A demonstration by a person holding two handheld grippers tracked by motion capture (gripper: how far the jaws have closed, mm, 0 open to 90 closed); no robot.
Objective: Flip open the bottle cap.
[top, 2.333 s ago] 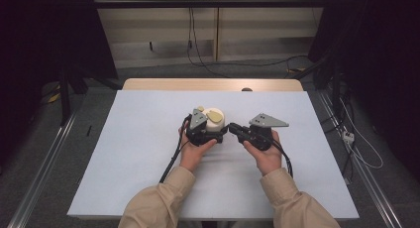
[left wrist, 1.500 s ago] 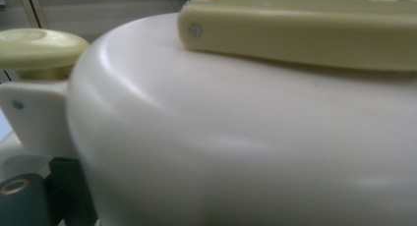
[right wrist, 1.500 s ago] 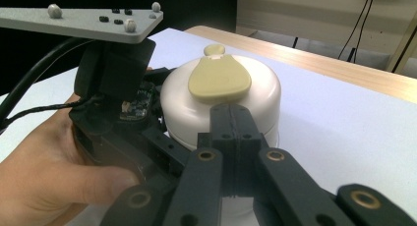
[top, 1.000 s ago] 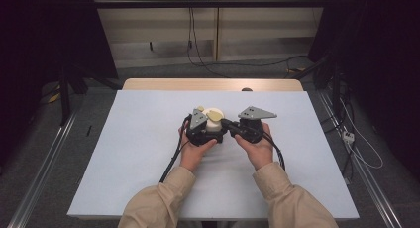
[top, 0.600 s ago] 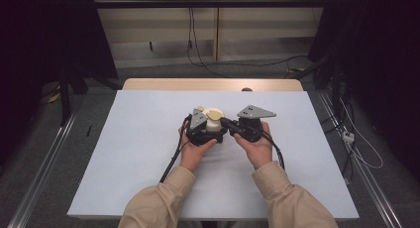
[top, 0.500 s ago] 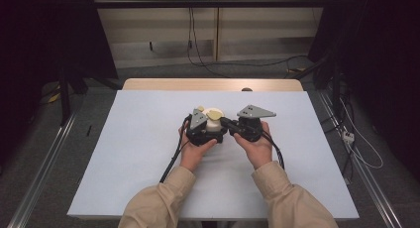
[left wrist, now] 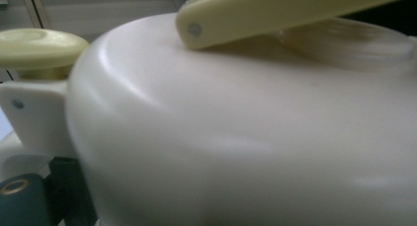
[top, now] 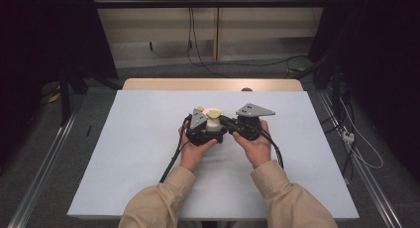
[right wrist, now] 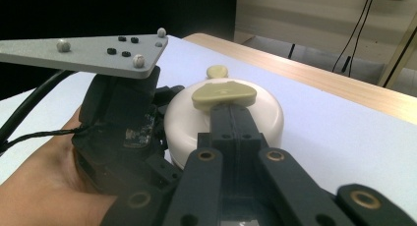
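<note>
Two grippers at one cream round container (top: 214,123): right gripper (right wrist: 231,115) pressed together against it, left gripper (top: 203,131) clamping it.

A white-covered worktop (top: 148,153) with a wooden far edge (top: 208,84) is set on a grey floor (top: 44,153). Dark curtains (top: 44,34) are hung at both sides. Cables (top: 237,64) are trailed along a pale rear wall (top: 158,34).

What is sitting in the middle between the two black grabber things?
A cream round plastic container with a yellowish handle on top sits between the left gripper and the right gripper. The high view shows this, and the right gripper view shows it close up.
</note>
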